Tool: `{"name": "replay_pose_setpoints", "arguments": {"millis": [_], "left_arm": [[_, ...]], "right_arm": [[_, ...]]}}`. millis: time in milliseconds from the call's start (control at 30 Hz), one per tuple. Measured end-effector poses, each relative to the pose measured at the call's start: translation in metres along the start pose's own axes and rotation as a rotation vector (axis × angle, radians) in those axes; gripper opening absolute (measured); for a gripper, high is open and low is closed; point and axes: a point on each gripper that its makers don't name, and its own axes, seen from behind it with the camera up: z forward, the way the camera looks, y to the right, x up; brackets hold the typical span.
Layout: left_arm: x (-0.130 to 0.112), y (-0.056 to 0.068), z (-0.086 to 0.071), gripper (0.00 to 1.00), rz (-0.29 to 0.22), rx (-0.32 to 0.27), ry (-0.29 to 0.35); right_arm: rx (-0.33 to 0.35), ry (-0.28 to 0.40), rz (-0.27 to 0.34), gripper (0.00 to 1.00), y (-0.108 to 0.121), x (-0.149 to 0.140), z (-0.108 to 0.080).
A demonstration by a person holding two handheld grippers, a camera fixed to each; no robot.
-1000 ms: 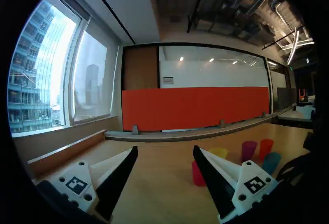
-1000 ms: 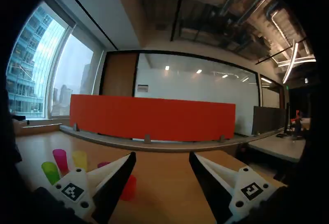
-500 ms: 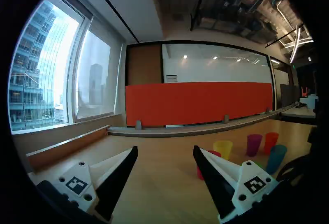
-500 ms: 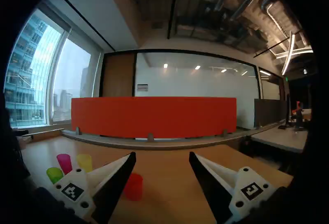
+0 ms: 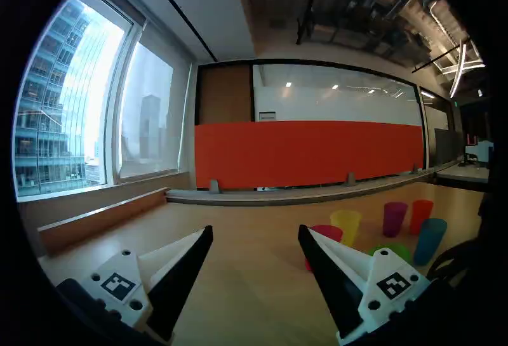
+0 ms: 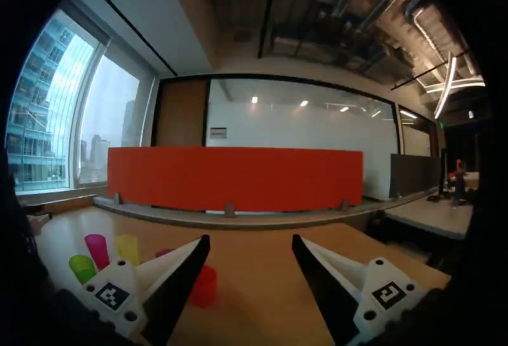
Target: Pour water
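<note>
The right tongs [image 6: 248, 239] hang over the wooden bench [image 6: 260, 295] with the jaws spread wide and nothing between them. At 7 o'clock a red cup [image 6: 205, 286] stands upright on the bench, partly hidden behind one finger. Farther out toward 8 o'clock stand a green cup [image 6: 82, 268], a magenta cup [image 6: 97, 250] and a yellow cup [image 6: 127, 248], close together. An orange partition [image 6: 235, 178] runs along the far edge of the bench from 9 to 3 o'clock, and tall windows [image 6: 51, 130] fill 9 o'clock
</note>
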Motion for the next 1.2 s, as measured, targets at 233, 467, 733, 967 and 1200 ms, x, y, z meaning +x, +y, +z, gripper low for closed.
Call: {"name": "replay_pose_setpoints", "arguments": {"millis": [233, 467, 733, 967, 1200], "left_arm": [[-0.003, 0.003, 0.003, 1.00, -0.001, -0.001, -0.001], [-0.004, 0.008, 0.005, 1.00, -0.003, -0.006, -0.001], [-0.005, 0.011, 0.008, 1.00, -0.001, -0.007, 0.001], [-0.008, 0.014, 0.010, 1.00, -0.005, -0.005, -0.001], [-0.009, 0.017, 0.013, 1.00, -0.005, -0.012, 0.000]], "right_arm": [[-0.005, -0.003, 0.003, 1.00, 0.003, -0.003, 0.000], [-0.009, -0.002, 0.000, 1.00, 0.005, -0.001, -0.002], [-0.016, -0.001, 0.001, 1.00, 0.008, 0.000, -0.003], [-0.019, 0.000, 0.002, 1.00, 0.010, 0.001, -0.003], [-0.019, -0.001, 0.007, 1.00, 0.011, 0.000, -0.004]]}}
